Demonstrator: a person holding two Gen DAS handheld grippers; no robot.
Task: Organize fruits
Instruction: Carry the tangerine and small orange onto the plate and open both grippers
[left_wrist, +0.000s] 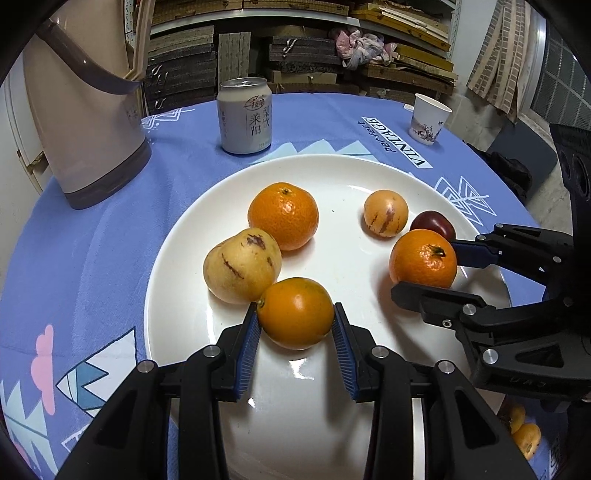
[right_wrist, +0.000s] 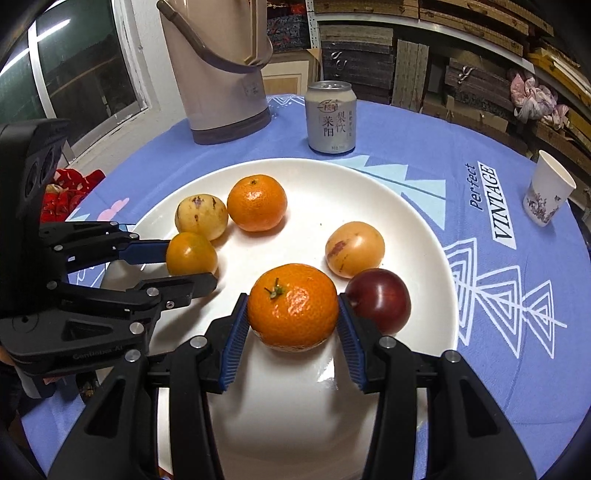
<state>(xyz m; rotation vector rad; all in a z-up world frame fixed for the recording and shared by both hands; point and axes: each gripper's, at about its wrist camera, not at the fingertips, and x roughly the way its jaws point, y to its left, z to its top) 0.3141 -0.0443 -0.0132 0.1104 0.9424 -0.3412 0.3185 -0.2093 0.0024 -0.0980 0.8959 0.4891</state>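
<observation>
We've got both claws clenched on fruit over the white plate (left_wrist: 177, 258): our left gripper (left_wrist: 295, 317) grasping the smooth orange (left_wrist: 295, 312), our right gripper (right_wrist: 293, 306) the stemmed tangerine (right_wrist: 291, 304); risk is its pad nudging the plum (right_wrist: 384, 299) off the plate's near rim; the plate also holds another tangerine (right_wrist: 256, 202) and two streaked yellow melons (right_wrist: 201, 216).

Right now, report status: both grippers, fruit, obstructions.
Left gripper shut on smooth orange. Right gripper shut on stemmed mandarin. Both on white plate. Dark red plum against right finger.
</observation>
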